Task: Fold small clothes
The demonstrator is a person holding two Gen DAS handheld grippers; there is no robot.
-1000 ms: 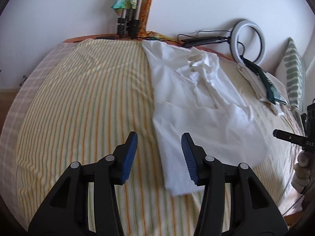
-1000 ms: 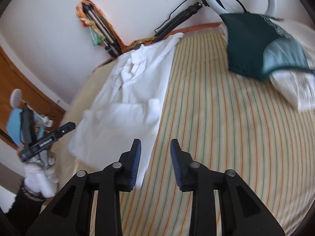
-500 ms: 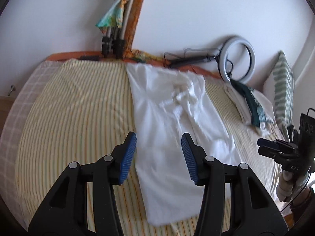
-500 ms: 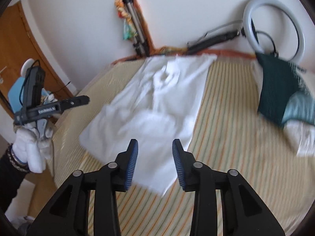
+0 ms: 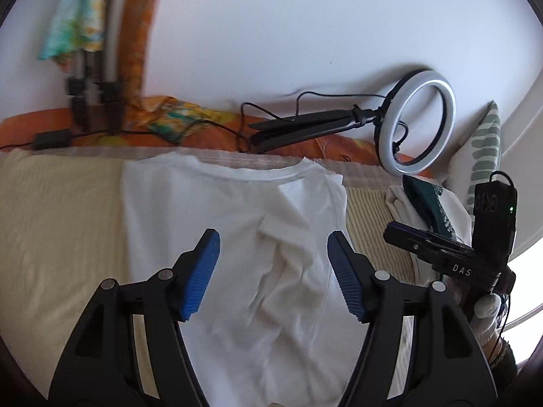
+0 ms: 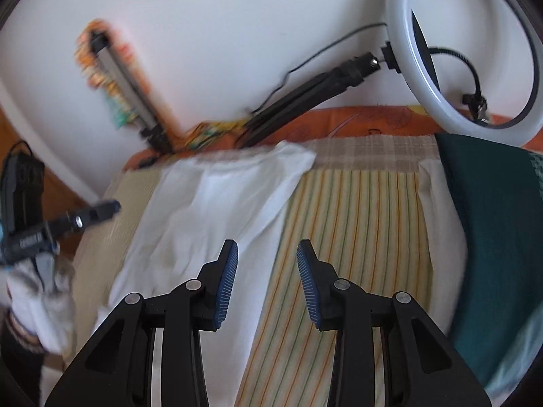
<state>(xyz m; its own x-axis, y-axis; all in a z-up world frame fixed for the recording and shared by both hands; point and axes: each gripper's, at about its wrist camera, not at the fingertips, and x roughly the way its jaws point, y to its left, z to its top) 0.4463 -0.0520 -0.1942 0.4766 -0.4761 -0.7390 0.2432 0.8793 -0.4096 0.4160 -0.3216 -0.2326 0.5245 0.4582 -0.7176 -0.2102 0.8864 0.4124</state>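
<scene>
The white shirt (image 5: 217, 217) lies on the striped bed (image 6: 356, 217), its collar toward the far edge by the wall, partly folded lengthwise, with a bunched ridge of wrinkles down its middle; the left gripper (image 5: 273, 271) hovers over that wrinkled area, fingers spread wide apart and holding nothing; the right gripper (image 6: 266, 273) hangs over the shirt's right edge, where cloth meets bare sheet, fingers likewise apart and empty; whether either set of fingers touches the fabric cannot be told from these views.

Judgement: no grasp is made yet, and the fold is incomplete.

Risks noted: a pinch taken on the wrinkled ridge would likely catch several layers at once and drag the folded side out of line; a pinch at the right edge may seize the bed sheet together with the shirt, since both lie flat and close; uneven lifting between the two grippers would skew the fold; the dark green garment (image 6: 492, 237) and the ring light (image 6: 465, 47) lie near on the right, and a wide sweep could disturb them.
</scene>
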